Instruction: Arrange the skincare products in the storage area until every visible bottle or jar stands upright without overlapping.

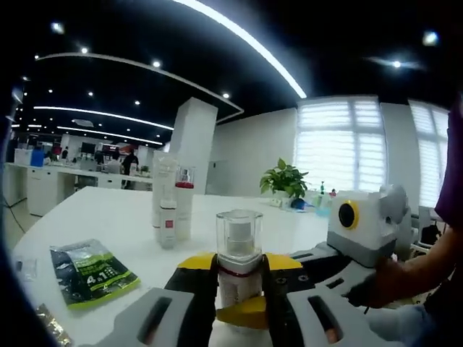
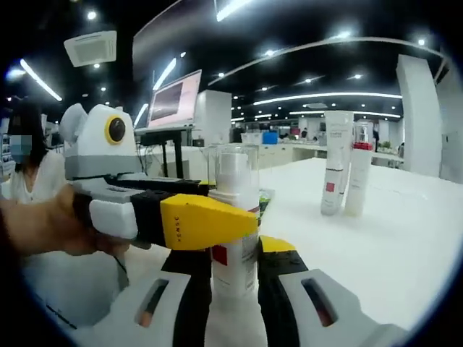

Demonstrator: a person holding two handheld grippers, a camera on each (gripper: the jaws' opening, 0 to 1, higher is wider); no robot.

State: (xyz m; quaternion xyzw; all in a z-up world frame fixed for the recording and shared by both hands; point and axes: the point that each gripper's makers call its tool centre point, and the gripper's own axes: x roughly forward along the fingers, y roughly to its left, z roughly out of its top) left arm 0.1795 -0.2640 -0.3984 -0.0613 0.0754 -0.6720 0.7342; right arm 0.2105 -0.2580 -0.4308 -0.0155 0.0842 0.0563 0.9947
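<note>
A white pump bottle (image 1: 239, 249) with a clear cap and a red band stands upright on the white table (image 1: 101, 217). My left gripper (image 1: 240, 266) is shut on it, its yellow-tipped jaws pressing both sides of the body. My right gripper (image 2: 234, 254) also grips the same bottle (image 2: 233, 206) lower down, its jaws tight against the sides. In the right gripper view the left gripper's yellow jaw crosses the front of the bottle from the left. Two tall white products, a tube (image 1: 165, 206) and a red-collared bottle (image 1: 184, 204), stand upright side by side farther back.
A green sachet (image 1: 90, 273) lies flat at the left, and a small foil packet (image 1: 51, 324) lies near the table edge. A potted plant (image 1: 283, 179) stands at the table's far side. A person's hand (image 2: 43, 224) holds the left gripper.
</note>
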